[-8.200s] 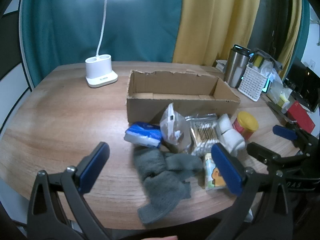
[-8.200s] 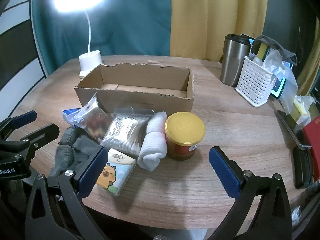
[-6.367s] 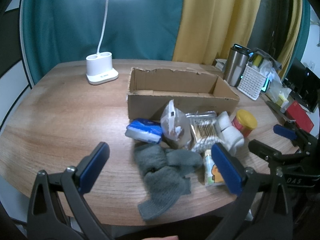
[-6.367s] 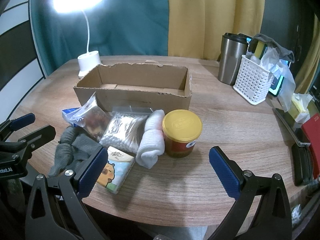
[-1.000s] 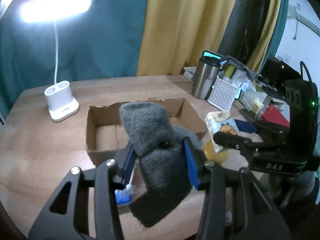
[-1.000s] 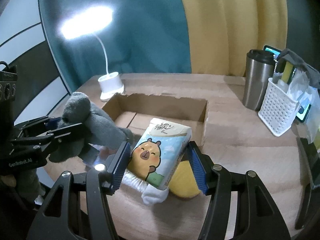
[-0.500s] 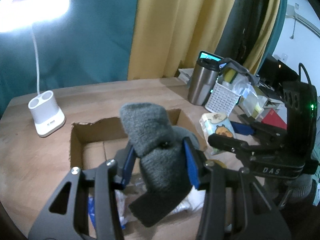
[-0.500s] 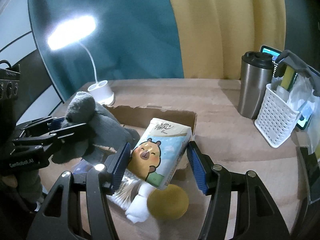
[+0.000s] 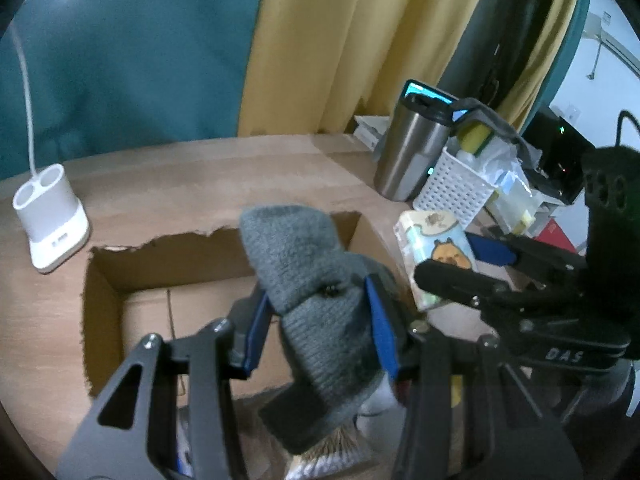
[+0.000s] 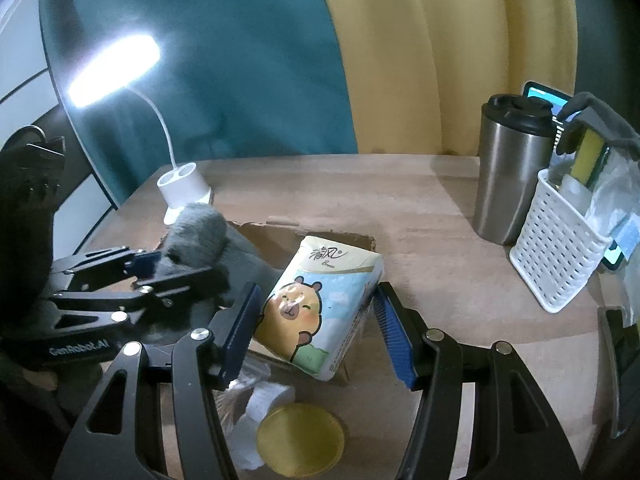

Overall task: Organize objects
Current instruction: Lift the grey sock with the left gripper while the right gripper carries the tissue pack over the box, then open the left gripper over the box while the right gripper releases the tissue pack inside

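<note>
Currently mid-transfer: my left gripper (image 9: 320, 320) clenched on grey socks (image 9: 308, 280), my right gripper (image 10: 316, 324) clamping tissue pack (image 10: 320, 304), both held above cardboard box (image 9: 120, 280). Next, I judge: lower inside walls, then release.

The room is dim. Most light comes from a white lamp (image 10: 114, 70), which glows so hard that it is just a bright blur. In the left wrist view only its glare shows in the top left corner. Both pictures are round, bent at the edges, with black corners. The table (image 10: 432, 216) looks soft and a little smeared.
</note>
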The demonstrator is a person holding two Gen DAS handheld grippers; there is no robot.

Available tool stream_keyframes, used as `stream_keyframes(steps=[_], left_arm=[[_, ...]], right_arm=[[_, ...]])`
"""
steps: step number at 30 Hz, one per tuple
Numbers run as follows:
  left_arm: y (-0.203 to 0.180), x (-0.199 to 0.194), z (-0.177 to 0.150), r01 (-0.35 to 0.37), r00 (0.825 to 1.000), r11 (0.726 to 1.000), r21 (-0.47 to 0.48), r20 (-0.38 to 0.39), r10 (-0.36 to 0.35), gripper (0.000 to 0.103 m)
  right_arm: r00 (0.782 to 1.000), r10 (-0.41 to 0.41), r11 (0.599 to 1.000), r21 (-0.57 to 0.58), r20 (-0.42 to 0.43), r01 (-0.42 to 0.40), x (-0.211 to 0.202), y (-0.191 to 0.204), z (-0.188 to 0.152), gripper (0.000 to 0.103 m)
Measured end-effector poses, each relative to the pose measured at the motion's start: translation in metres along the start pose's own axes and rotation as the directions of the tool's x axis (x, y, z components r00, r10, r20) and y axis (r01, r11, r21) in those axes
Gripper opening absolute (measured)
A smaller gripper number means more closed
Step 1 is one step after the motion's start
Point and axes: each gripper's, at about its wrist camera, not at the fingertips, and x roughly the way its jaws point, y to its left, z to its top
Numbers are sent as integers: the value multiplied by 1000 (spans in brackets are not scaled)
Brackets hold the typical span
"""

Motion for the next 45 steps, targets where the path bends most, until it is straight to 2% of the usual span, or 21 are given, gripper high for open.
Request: stream_keyframes(steps=[11,16,20,23,25,29,31,33,45], left_arm=[[11,56,-7,17,995,999,-48,-96,-21,47],[16,80,-13,6,987,998,-59,-161,-15,47],[19,86,-16,-6,984,998,-61,-179,-5,48],[19,84,-16,-18,985,998,-56,-171,8,49],[19,82,-17,-25,985,998,-55,-170,16,55],[20,74,-17,-22,987,998,-52,-158,14,59],[22,67,-16,-34,990,998,-53,-142,26,73],[23,61,-15,-44,991,998,-49,-125,38,78],[32,22,-20,-89,994,995,-52,-63,85,79]], right_arm=[[1000,13,1000,15,-25,-13,22,-14,4,62],[999,17,1000,19,-38,-16,31,-16,7,62],[999,17,1000,21,-45,-16,37,-18,9,62],[998,20,1000,22,-53,-19,41,-18,10,62],[998,25,1000,18,-57,-24,45,-17,10,62],[997,36,999,11,-66,-35,51,-14,11,62],[997,40,999,7,-71,-40,52,-13,11,62],[996,48,999,5,-76,-47,55,-12,11,62],[993,42,999,-22,-113,-44,65,-3,9,62]])
